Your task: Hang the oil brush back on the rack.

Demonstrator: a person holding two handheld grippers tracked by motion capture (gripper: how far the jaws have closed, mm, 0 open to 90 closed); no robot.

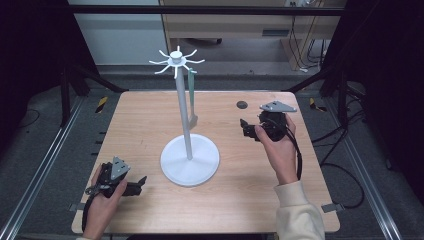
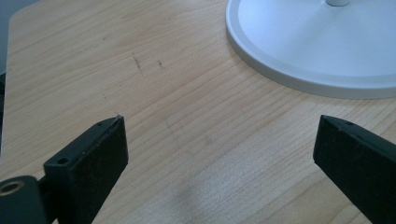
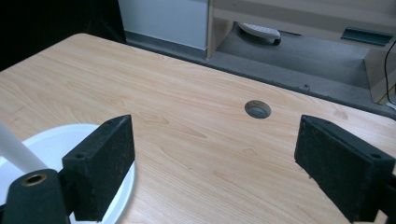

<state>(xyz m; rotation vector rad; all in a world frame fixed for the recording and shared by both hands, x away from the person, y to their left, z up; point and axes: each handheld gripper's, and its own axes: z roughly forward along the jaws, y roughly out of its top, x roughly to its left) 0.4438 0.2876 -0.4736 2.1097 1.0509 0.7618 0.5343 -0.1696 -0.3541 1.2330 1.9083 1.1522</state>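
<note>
**Both claws wide open, stand between them**

Over on the left, the left gripper [image 1: 140,184] sits low on the wooden table [image 1: 240,200], jaws spread wide, nothing between them. Just to its right stands the white stand [image 1: 189,159], a grey-green utensil [image 1: 192,95] hanging from its hooked top. Further right, the right gripper [image 1: 244,128] has its jaws parted and empty, with a round table hole [image 3: 258,109] just ahead of them.

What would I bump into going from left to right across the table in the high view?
Left gripper → white stand → right gripper.
</note>
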